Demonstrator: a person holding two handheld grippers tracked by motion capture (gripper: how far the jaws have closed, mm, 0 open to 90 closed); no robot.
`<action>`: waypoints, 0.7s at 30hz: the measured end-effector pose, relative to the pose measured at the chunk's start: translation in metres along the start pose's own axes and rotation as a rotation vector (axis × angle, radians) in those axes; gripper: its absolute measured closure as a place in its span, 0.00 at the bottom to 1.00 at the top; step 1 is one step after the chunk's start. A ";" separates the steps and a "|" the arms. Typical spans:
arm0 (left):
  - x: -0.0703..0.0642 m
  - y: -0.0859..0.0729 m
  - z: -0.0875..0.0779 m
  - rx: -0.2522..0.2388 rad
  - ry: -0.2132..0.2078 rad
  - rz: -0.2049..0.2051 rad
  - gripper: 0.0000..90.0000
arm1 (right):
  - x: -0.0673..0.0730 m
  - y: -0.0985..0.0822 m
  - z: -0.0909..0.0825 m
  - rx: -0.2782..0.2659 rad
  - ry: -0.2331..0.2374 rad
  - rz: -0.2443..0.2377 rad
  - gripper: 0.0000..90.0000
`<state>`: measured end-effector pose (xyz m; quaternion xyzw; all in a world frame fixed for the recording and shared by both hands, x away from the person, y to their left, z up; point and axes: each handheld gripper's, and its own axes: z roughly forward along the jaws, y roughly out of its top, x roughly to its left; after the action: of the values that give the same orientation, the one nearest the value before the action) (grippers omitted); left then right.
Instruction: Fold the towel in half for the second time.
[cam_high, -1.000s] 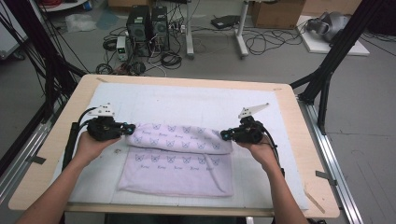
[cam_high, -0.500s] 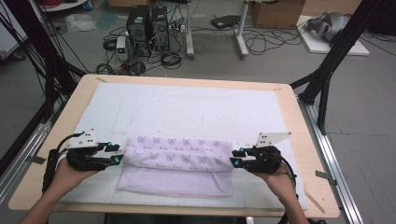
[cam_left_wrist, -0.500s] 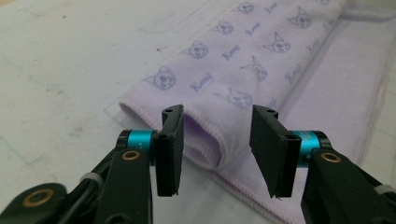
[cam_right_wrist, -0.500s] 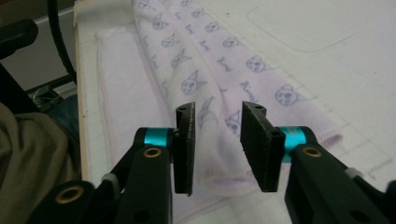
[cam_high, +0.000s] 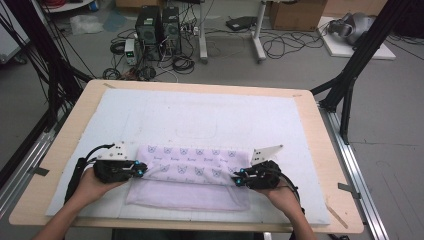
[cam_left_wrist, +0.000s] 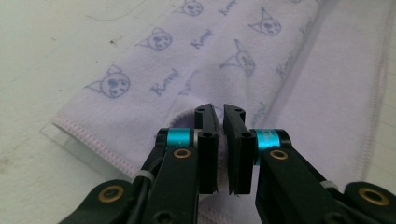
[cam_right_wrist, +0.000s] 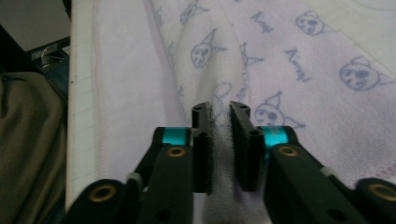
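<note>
**Towel pinched at both ends on the padded table**

The towel, pale lilac and printed with small cat faces and lettering, lay folded lengthwise near the front edge of the white mat when we looked down from the high view. At its left end we saw the left gripper lying low over the mat, held in the person's left hand. In the left gripper view the two black jaws had just been closing and stood narrow, with a ridge of the towel bunched between their pads. Across the middle, the upper layer sat slightly back from the plain lower layer, which reached nearer the front edge. At the right end we found the right gripper in the person's right hand, mirroring the first. In the right gripper view its jaws had likewise just been closing and were narrow, clamping a raised fold of the towel. The wooden table framed the mat on all sides.
</note>
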<state>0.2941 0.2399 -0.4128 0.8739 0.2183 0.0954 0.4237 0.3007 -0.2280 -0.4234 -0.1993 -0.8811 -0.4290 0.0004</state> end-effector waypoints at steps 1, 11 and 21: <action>-0.002 -0.001 -0.006 -0.009 0.005 0.002 0.94 | 0.002 0.001 -0.003 -0.012 0.002 -0.004 0.93; -0.027 -0.014 -0.039 -0.049 0.018 -0.009 0.63 | 0.032 -0.001 -0.033 -0.115 0.053 -0.031 0.78; -0.025 -0.009 -0.015 -0.017 -0.028 -0.001 0.60 | 0.027 -0.007 -0.003 -0.041 0.059 -0.023 0.70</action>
<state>0.2636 0.2434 -0.4097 0.8713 0.2120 0.0848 0.4343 0.2730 -0.2246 -0.4222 -0.1766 -0.8740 -0.4524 0.0175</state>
